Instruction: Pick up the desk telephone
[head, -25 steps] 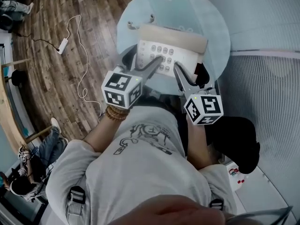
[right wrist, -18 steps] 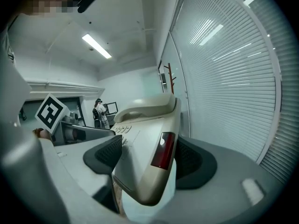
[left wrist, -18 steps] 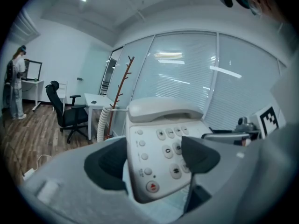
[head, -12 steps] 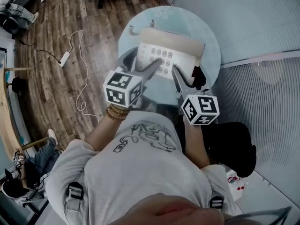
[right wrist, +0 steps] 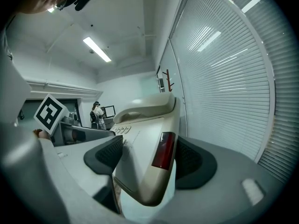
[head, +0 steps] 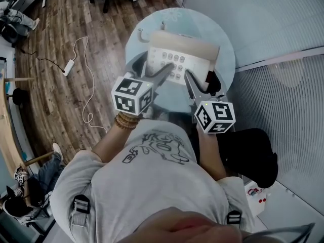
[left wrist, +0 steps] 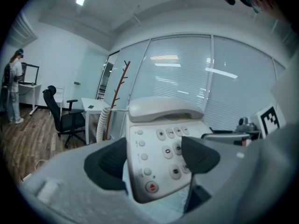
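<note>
A beige desk telephone (head: 177,59) with its handset on the cradle hangs over the round pale-blue table (head: 225,39). My left gripper (head: 154,71) is shut on the phone's left front corner, one pad on the keypad (left wrist: 159,143) and one under the edge. My right gripper (head: 202,81) is shut on the phone's right side (right wrist: 145,143), its pads on either face next to a dark red window. In the left gripper view the coiled handset cord (left wrist: 102,122) hangs off the phone's left.
A glass wall with blinds (head: 283,44) stands to the right of the table. A white cable and adapter (head: 68,67) lie on the wooden floor at left. Behind the phone are an office chair (left wrist: 65,118), a coat stand (left wrist: 119,92) and a person (left wrist: 14,92).
The phone, held by both grippers, has risen a little above the table, which now looks smaller in the head view. Both grips are unchanged.
</note>
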The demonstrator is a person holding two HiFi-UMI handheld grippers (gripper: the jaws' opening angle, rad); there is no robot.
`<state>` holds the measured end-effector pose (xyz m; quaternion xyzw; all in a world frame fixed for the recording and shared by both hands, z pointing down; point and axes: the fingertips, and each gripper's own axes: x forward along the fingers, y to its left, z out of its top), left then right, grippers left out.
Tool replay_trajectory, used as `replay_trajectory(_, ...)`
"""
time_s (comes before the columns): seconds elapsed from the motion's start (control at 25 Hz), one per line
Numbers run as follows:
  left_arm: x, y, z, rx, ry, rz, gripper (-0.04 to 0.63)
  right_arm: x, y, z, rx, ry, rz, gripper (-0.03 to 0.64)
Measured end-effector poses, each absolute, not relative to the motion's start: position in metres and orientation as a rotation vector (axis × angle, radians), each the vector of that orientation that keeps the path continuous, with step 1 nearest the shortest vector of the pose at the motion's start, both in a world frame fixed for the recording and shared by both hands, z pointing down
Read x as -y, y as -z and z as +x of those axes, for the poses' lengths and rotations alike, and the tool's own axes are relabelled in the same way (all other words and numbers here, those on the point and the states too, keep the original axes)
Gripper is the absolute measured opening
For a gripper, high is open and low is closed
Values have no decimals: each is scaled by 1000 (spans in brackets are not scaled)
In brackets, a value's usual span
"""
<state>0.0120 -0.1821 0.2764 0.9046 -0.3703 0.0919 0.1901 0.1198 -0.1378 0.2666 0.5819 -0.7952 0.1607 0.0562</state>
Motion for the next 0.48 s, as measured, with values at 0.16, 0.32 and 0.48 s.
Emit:
replay_trajectory(0.16,183,-278,13,1034,-263,2539,365,138,-268,121,2405,-493,1767,344)
replay_trajectory(0.32,183,-278,14,1035,-261,2538,365,138,-269,121,2406,-494,1768,344)
replay_trajectory(0.48,184,-280,13,1036,-265,2536,365,139,-270,120,2407,-493,1769,344)
